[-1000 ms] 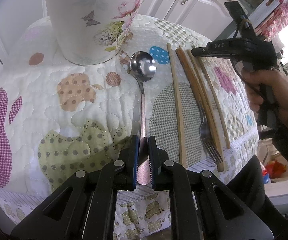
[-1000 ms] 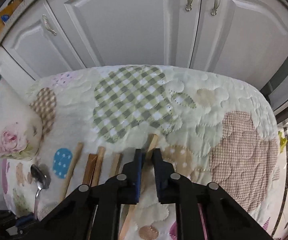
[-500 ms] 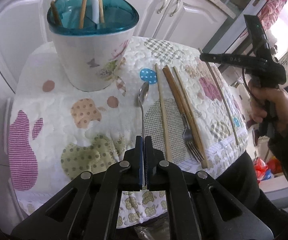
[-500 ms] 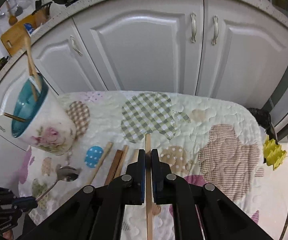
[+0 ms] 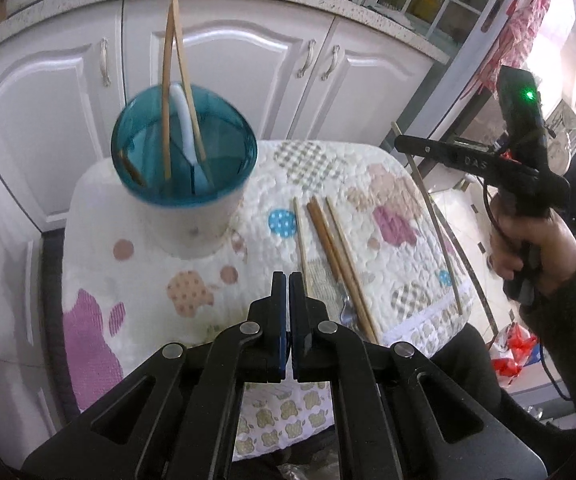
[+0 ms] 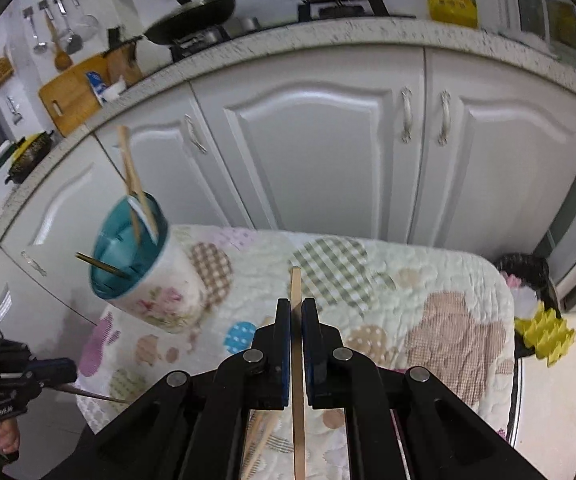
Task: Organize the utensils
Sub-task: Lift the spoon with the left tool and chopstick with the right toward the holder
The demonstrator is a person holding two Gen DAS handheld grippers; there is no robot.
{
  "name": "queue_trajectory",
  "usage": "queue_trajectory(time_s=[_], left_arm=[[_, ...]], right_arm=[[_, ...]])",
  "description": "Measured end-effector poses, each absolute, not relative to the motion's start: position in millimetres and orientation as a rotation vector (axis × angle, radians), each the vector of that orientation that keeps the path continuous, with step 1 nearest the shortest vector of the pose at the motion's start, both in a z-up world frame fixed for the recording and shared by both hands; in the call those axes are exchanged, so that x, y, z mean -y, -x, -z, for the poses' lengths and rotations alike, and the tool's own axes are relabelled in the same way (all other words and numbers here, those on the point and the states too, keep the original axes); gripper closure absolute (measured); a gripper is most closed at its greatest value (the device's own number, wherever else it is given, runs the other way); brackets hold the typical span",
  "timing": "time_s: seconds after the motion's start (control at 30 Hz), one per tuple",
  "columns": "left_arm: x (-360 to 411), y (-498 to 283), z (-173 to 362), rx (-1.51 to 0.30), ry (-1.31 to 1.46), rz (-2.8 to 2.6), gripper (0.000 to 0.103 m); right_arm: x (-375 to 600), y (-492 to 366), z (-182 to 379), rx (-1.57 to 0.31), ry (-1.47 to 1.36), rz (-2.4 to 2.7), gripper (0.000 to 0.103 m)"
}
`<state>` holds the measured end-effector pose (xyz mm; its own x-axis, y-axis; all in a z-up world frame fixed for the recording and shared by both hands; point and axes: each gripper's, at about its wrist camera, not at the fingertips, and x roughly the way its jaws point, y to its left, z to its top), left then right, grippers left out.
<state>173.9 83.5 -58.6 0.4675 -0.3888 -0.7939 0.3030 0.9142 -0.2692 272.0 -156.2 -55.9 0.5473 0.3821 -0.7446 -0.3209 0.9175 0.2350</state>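
A floral utensil holder with a teal inside (image 5: 184,152) stands at the back left of the quilted table (image 5: 368,184) with chopsticks in it; it also shows in the right wrist view (image 6: 140,256). My left gripper (image 5: 288,284) is shut and raised above the table; the spoon it gripped earlier does not show between its jaws. My right gripper (image 6: 296,308) is shut on a wooden chopstick (image 6: 297,360) and holds it in the air; that chopstick also shows in the left wrist view (image 5: 428,216). Three chopsticks (image 5: 336,256) and a fork (image 5: 348,312) lie on the table.
White cabinet doors (image 6: 328,152) stand right behind the table under a speckled counter (image 6: 328,36). A black bin (image 6: 524,272) and a yellow object (image 6: 544,332) sit on the floor at the right. The left gripper shows at the lower left of the right wrist view (image 6: 16,380).
Both grippers have risen well above the table. The right one lifted its chopstick off the cloth. The spoon has left the left wrist view.
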Motion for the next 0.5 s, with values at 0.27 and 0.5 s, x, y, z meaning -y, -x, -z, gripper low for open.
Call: queue_trajectory(time_s=[0.27, 0.5], left_arm=[[-78.1, -185.6, 42.0, -0.98, 0.098, 0.451, 0.103], [-78.0, -192.7, 10.5, -0.928, 0.09, 0.46, 0.103]], right_arm=[[145.0, -262.2, 28.6, -0.84, -0.068, -0.46, 0.098], [137.9, -259.4, -1.4, -0.775, -0.067, -0.513, 0.098]])
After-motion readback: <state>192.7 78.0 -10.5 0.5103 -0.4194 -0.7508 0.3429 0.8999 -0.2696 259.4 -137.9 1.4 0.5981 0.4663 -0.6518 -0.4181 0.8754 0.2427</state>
